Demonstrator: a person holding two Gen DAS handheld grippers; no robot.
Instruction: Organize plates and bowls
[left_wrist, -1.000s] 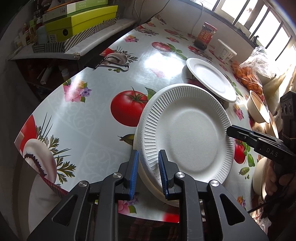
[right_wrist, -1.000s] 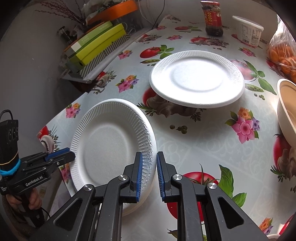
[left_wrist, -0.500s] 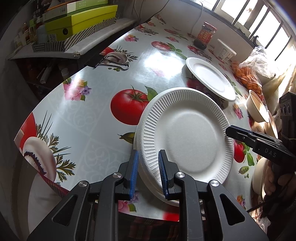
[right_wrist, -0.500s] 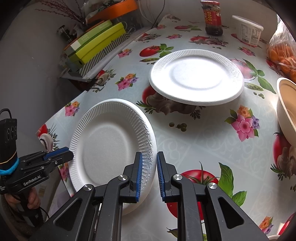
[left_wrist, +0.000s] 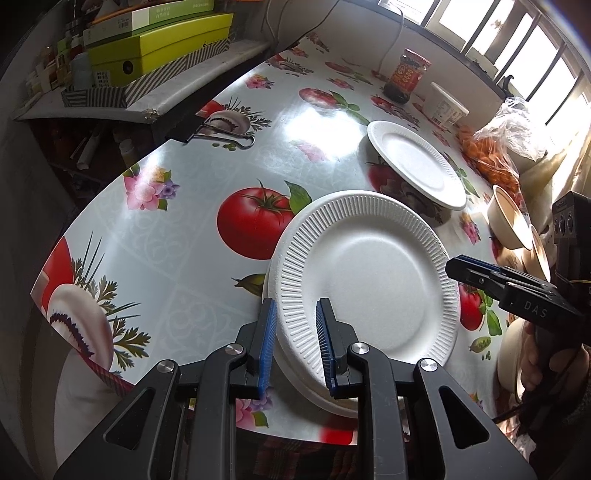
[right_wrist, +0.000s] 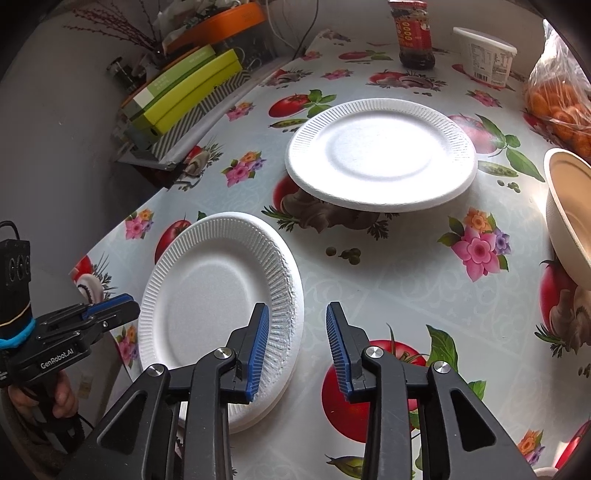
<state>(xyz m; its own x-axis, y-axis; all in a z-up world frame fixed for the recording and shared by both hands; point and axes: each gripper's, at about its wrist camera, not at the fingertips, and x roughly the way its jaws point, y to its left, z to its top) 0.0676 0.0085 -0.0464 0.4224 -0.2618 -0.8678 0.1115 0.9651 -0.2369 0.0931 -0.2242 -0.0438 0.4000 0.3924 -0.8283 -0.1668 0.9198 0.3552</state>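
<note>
Between the left tongs (left_wrist: 295, 343), still pinching its rim, the plate (left_wrist: 369, 280) overhangs the counter (left_wrist: 192, 206) edge; right tongs (right_wrist: 297, 354), jaws just spreading off it, so a slip tips it off.

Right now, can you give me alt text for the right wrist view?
The right gripper, jaws just opened, has let go of the near stack of white plates on the tablecloth. Behind lies a second white plate; at left, the left gripper.

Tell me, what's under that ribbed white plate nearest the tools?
Under the top plate another white plate's rim peeks out. How many lie beneath is covered.
</note>
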